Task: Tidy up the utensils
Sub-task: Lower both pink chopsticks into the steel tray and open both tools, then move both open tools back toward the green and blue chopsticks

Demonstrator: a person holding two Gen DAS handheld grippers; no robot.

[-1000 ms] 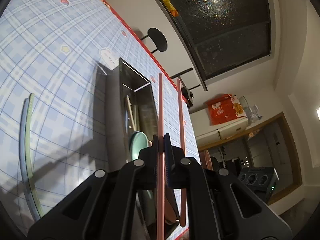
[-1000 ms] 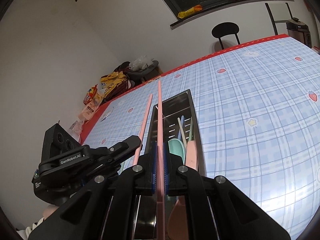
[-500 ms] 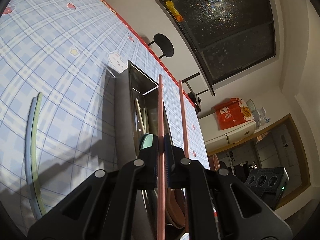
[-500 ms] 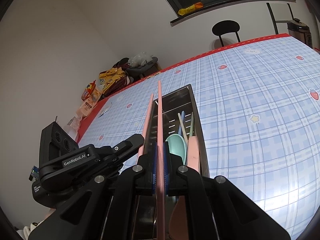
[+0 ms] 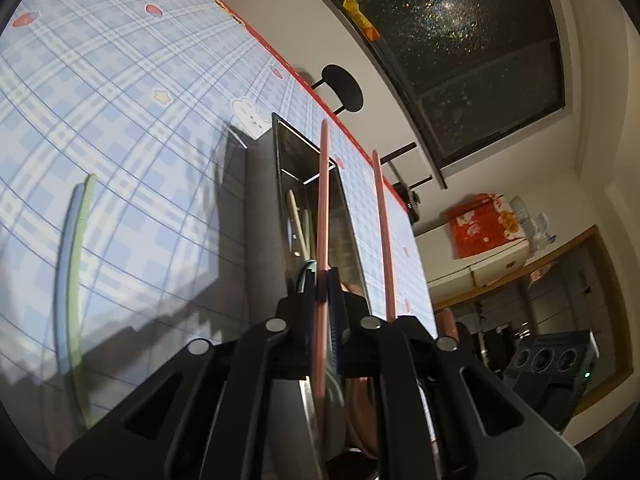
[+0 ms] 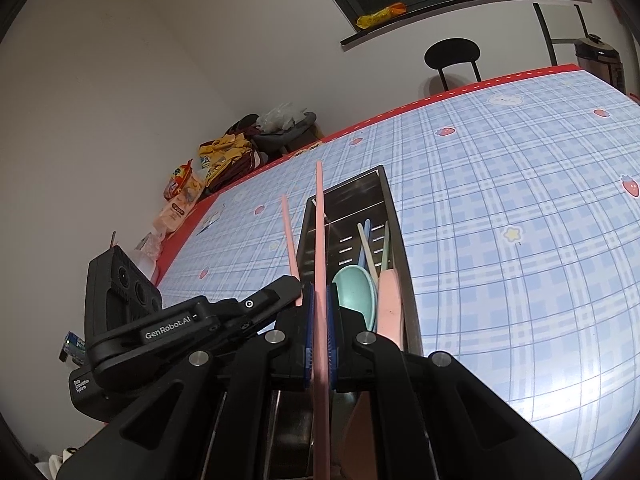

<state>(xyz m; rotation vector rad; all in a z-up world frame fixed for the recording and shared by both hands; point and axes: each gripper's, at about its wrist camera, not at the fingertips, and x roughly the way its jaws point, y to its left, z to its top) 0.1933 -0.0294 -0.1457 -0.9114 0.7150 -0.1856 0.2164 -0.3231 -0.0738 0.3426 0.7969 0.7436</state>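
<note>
Each hand-held gripper, left (image 5: 323, 280) and right (image 6: 319, 296), clamps one pink chopstick (image 5: 322, 208) (image 6: 319, 240) above the steel caddy (image 6: 394, 216). We level both tips over the caddy's open compartment, then lower together, clear of its spoons (image 6: 356, 292).

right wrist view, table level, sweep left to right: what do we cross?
left gripper → pink chopstick it holds → pink chopstick in the right gripper → teal spoon in the metal caddy → pink utensil → bare blue plaid tablecloth.
</note>
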